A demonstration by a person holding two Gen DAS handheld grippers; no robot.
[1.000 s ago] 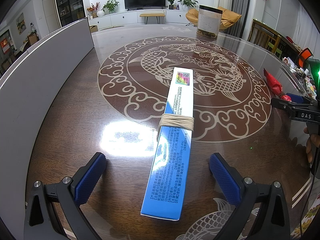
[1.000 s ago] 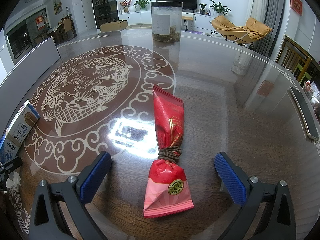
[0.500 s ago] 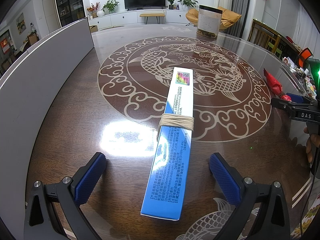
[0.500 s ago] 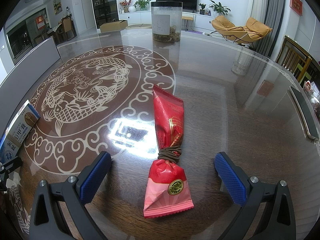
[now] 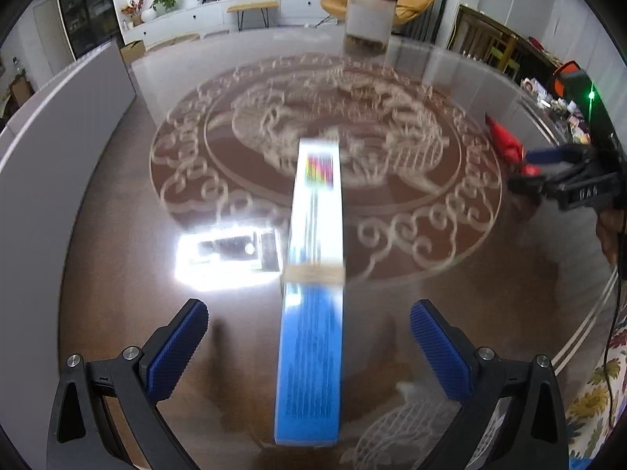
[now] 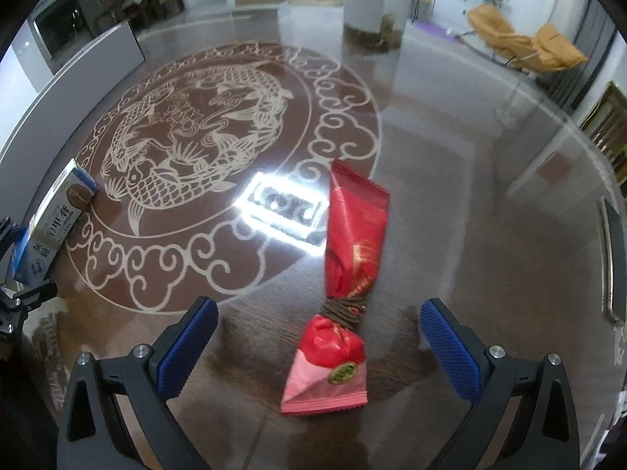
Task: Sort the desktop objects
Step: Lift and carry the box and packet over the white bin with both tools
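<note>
A long blue-and-white box (image 5: 313, 286), bound with a tan string at its middle, lies on the dark round table (image 5: 129, 243). My left gripper (image 5: 308, 346) is open with its blue pads (image 5: 176, 346) either side of the box's near half, not touching it. A red snack packet (image 6: 347, 286), tied with brown cord at its waist, lies in front of my right gripper (image 6: 319, 350), which is open astride the packet's near end. The box (image 6: 55, 223) also shows at the left of the right wrist view, and the packet (image 5: 505, 143) and right gripper (image 5: 556, 168) at the right of the left wrist view.
A clear jar (image 6: 376, 8) with a white label stands at the far side of the table. A grey panel (image 5: 58, 149) runs along the table's left. A ceiling light's glare (image 6: 282, 211) lies on the tabletop. Chairs and clutter (image 5: 556, 94) are beyond the right edge.
Both grippers have tipped and shifted forward over their objects; the left wrist view is now motion-blurred. The box and the packet lie where they were. Both grippers are still open.
</note>
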